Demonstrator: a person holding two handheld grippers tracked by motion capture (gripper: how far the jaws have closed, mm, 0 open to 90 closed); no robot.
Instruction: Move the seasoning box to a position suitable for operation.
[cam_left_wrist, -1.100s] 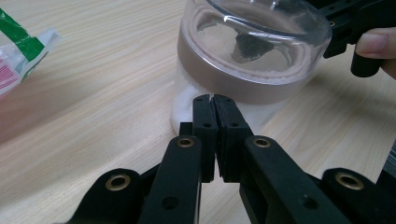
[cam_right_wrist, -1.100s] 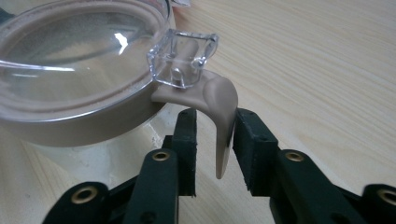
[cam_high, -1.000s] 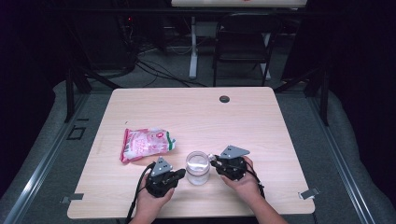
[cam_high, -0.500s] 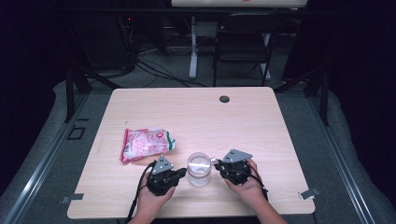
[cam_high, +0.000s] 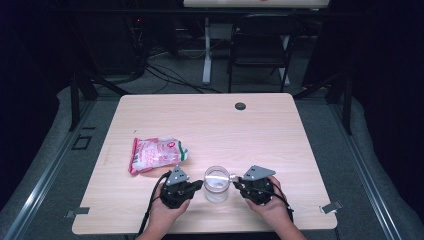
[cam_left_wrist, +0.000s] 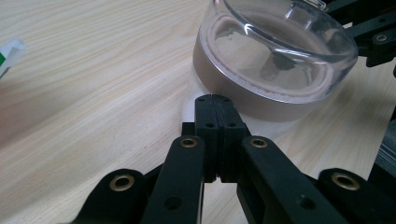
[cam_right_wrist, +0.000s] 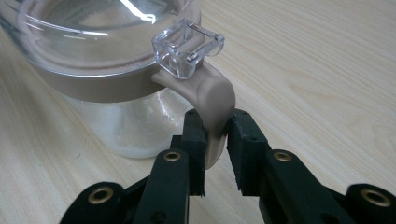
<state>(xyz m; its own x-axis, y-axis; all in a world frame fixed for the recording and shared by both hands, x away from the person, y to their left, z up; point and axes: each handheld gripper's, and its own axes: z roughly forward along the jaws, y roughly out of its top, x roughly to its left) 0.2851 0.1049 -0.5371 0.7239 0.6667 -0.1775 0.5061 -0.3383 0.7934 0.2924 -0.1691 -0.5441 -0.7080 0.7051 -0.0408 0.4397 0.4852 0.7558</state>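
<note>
Dark room, high view: pale wood-grain counter (cam_high: 210, 125) is standing on grey floor, with a black chair (cam_high: 260, 45) and trailing cables behind it. Clear round glass jar with a tan collar and clear lid (cam_high: 217, 183) is sitting near the counter's front edge, between the two hands. Left claw (cam_high: 199, 185) is resting just beside the jar's left; right claw (cam_high: 235, 181) is meeting the jar's right side. Pink-and-white crinkled plastic snack bag (cam_high: 156, 154) is lying flat, to the jar's left and farther back, apart from it.

Left claw view: left claw (cam_left_wrist: 215, 100) is sitting fully closed on nothing, its tips just short of the jar (cam_left_wrist: 275, 60) base. Judgement: if the latch is pulled, the jar is likely sliding or tipping, since this claw is only bracing it, not holding it.

Right claw view: right claw (cam_right_wrist: 215, 122) is closing on the tan curved clasp tab (cam_right_wrist: 212, 109) hanging from the jar's (cam_right_wrist: 102, 42) clear hinge block (cam_right_wrist: 187, 46). Left pad is touching the tab; whether the right pad is pressing is hard to tell. Judgement: the tab is smooth and rounded, so the grip is at risk of slipping off; a sideways pull is apt to drag the jar toward the near counter edge.
</note>
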